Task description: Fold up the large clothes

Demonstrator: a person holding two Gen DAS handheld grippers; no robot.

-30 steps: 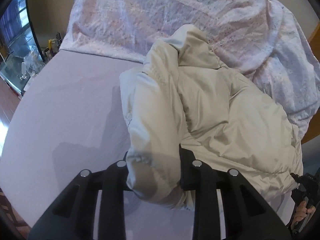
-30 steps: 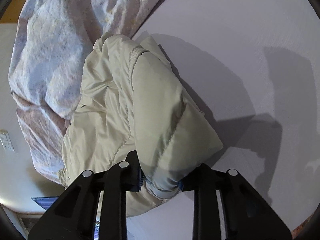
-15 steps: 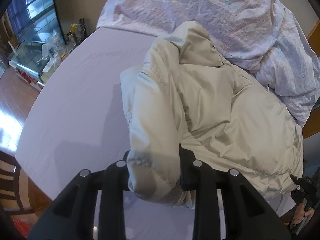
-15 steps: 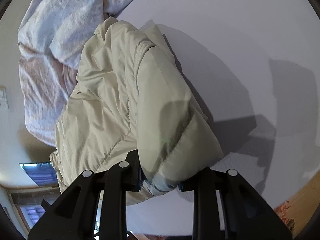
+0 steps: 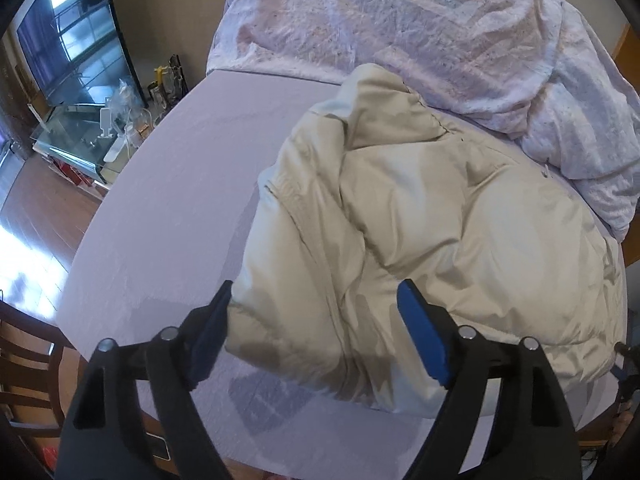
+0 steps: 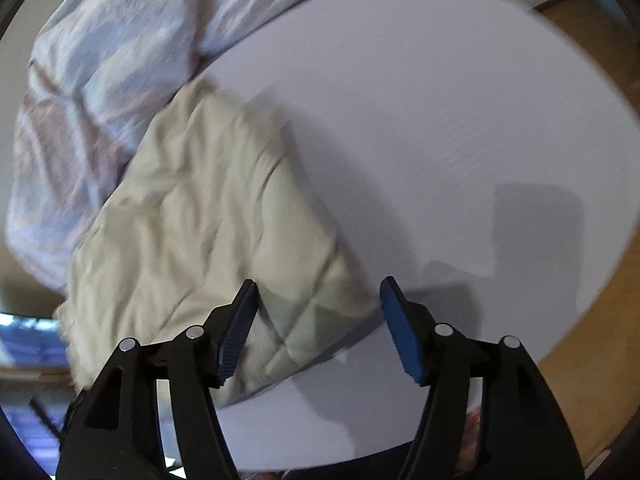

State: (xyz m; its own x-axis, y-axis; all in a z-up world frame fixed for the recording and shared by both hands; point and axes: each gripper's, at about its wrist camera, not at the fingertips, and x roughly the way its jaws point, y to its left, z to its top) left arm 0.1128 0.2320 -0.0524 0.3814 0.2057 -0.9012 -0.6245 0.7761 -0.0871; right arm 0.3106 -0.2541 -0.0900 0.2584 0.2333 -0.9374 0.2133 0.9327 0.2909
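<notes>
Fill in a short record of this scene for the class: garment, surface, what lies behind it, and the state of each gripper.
garment: cream padded jacket, folded into a bundle, lying flat
surface: lilac bed sheet
behind: crumpled floral duvet
left gripper: jaws have just been opening; not pressing the jacket
right gripper: jaws have just been opening; jacket released

Two black plastic grippers: left gripper [image 5: 312,328] and right gripper [image 6: 318,320], each with angular open-framed fingers, silver round screw heads [image 5: 466,332] and ribbed blue pads [image 6: 400,332].
</notes>
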